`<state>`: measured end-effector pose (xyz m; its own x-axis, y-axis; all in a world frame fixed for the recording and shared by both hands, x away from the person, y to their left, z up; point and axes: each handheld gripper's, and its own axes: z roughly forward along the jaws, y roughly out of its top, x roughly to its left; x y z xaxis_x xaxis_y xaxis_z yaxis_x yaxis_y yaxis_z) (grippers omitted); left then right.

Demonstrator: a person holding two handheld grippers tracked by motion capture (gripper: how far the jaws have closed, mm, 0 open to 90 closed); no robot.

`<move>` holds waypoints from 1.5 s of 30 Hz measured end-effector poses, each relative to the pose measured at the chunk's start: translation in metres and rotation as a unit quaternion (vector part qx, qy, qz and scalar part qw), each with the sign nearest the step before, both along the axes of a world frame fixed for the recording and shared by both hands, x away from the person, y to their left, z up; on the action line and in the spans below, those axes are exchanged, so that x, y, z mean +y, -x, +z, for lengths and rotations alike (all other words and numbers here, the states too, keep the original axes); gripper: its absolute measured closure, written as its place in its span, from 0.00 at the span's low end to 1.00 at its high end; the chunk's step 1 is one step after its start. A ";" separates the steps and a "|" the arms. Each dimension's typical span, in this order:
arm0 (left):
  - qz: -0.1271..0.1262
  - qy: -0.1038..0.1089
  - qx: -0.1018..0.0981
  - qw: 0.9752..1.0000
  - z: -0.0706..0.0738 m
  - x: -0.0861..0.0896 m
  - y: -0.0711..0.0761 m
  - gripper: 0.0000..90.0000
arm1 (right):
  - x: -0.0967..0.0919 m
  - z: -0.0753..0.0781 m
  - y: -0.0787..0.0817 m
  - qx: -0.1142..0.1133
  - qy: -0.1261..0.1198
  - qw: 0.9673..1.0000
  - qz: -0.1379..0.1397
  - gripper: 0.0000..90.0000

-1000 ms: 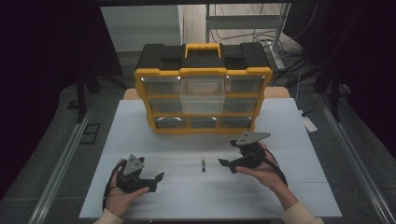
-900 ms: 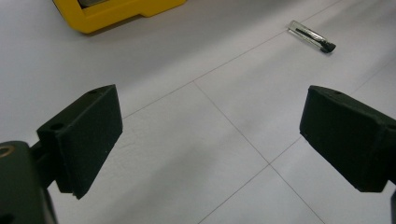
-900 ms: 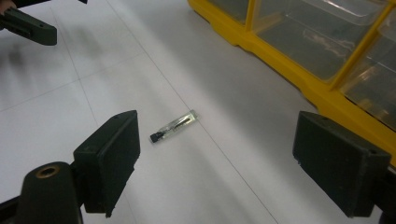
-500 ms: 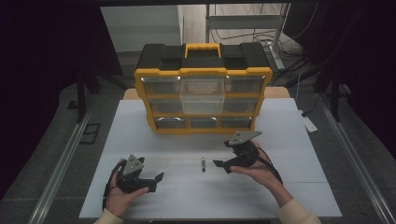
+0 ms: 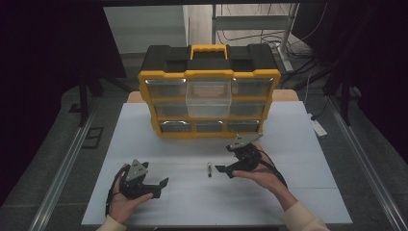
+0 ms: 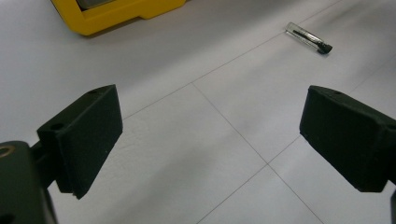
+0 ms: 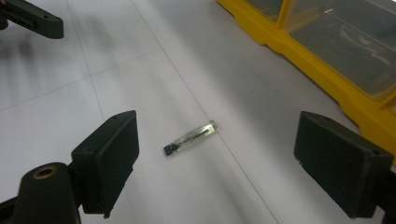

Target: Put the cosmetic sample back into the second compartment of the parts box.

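A small clear tube with a black cap (image 5: 209, 169) lies on the white table, in front of the yellow and black organizer case (image 5: 210, 91). My right gripper (image 5: 223, 169) is open just to the tube's right, pointing left at it; in the right gripper view the tube (image 7: 190, 137) lies between and beyond the wide-apart jaws. My left gripper (image 5: 162, 183) is open near the table's front left, held low, with nothing between its jaws. The left gripper view has the tube (image 6: 308, 38) far off at the upper right.
The organizer has clear drawers; its middle upper drawer (image 5: 208, 98) is pulled out. A corner of the case (image 6: 116, 11) appears in the left gripper view, and its lower drawers (image 7: 336, 42) in the right gripper view. A white power strip (image 5: 317, 126) lies at the table's right edge.
My right gripper has moved left and down toward the tube. The left gripper has stayed where it was.
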<state>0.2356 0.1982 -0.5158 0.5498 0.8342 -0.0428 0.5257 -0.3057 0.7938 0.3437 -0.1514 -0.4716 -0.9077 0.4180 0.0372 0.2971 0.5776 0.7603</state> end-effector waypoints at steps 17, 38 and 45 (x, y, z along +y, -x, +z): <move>0.001 -0.001 0.001 1.000 0.000 0.001 0.000 0.07 | 0.019 -0.013 -0.010 0.022 0.031 0.999 0.038 0.15; 0.001 -0.003 0.003 1.000 0.000 0.001 0.000 0.07 | 0.046 -0.035 -0.022 0.021 0.104 0.988 0.116 0.10; 0.003 -0.001 0.004 1.000 -0.001 0.002 0.000 0.07 | 0.054 -0.042 -0.022 0.020 0.127 0.981 0.144 0.10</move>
<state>0.2352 0.2002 -0.5164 0.5448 0.8373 -0.0453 0.5342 -0.3050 0.7884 0.3655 -0.0973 -0.5140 -0.9896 0.1439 0.0033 0.1199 0.8111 0.5726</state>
